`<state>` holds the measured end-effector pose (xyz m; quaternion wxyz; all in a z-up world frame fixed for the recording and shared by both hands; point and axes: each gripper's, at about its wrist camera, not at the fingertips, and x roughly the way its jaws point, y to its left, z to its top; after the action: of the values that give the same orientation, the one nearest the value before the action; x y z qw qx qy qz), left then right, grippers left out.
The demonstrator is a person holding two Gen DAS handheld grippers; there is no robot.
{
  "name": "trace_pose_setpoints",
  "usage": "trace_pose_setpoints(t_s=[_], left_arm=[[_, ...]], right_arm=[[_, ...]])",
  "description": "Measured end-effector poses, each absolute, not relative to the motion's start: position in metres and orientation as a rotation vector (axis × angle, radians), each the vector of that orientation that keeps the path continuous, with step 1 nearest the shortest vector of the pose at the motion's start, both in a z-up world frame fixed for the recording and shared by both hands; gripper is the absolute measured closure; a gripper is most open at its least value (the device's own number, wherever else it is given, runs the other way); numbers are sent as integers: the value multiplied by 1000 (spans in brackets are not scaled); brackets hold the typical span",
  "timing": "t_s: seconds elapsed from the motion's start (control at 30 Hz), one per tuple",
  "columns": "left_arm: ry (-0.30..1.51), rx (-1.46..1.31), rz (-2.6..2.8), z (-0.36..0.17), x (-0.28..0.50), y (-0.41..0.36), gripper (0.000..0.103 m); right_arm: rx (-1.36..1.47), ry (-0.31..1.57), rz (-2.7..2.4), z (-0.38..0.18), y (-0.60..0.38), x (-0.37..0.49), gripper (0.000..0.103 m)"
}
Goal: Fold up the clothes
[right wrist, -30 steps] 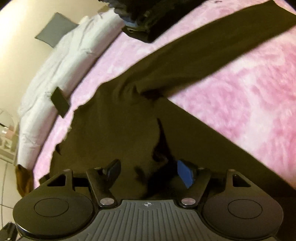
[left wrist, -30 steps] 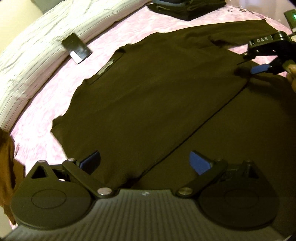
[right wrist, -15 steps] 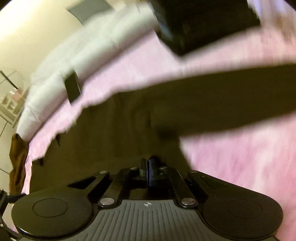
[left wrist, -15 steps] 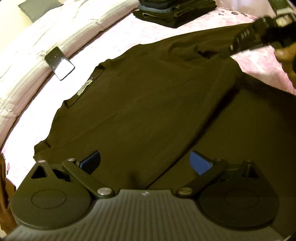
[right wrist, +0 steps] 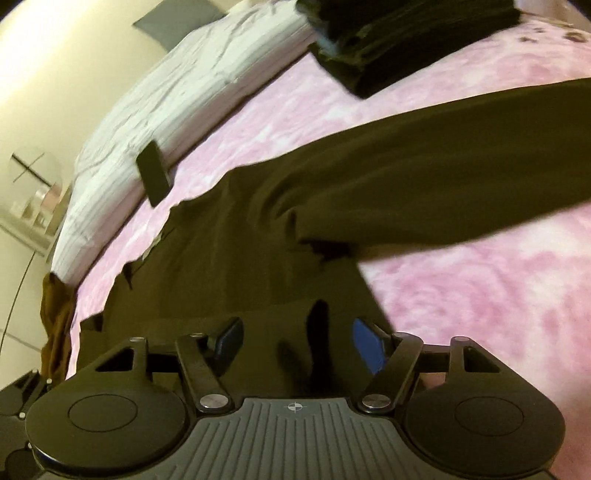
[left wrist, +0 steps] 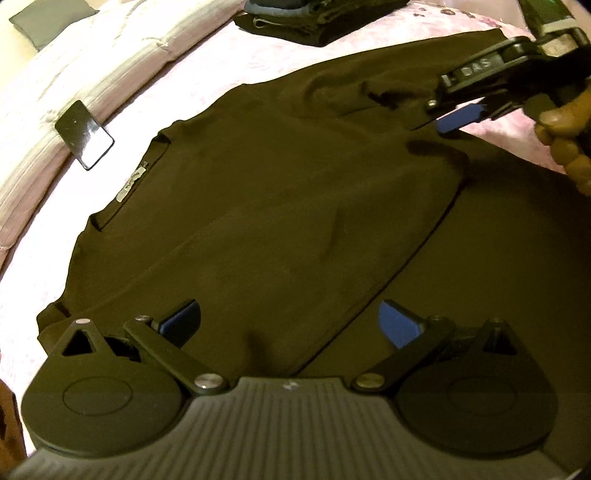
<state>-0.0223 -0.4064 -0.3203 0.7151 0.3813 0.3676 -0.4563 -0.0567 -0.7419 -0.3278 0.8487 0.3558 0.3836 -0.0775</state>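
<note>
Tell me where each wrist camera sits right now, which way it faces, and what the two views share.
Left wrist: low over the dark shirt, looking across its body toward the phone; shows its own open left gripper, plus the right gripper and hand.
Right wrist: low over the shirt's edge, facing along the outstretched sleeve; shows its own open right gripper.
Shared: shirt, phone, folded stack, pink bedspread.

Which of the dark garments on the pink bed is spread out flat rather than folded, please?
The dark brown long-sleeved top under both tongs: it lies open with one sleeve stretched sideways, whereas the dark folded pile sits stacked at the far edge.
</note>
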Motion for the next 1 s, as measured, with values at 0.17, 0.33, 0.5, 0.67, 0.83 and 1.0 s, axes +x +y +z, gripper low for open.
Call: trace_pose_setpoints(t_s=[0.17,0.33,0.5,0.67,0.83,1.0], left_arm=[[813,848,-1016,-322,-22,-411,2],[796,839,-1025,-318,-22,-415,2],[805,845,-1036,-324,-20,-422,2],[803,849,-1055,-325,-19,-425,2],[853,869,-1074,-340,-17,-429,2],[974,891,-1086,-360,-17,-429,2]], right_arm=[[718,883,-152,-341,-739,-34,93],[568,782,-173,-305,-739,-35,100],[553,789,-202,-313,-748,-31,100],[600,835,-277,-325,-752,-44,52],[630,749,-185,-308,-738,-66,52],[675,886,-93,-332,-737,-73,52]])
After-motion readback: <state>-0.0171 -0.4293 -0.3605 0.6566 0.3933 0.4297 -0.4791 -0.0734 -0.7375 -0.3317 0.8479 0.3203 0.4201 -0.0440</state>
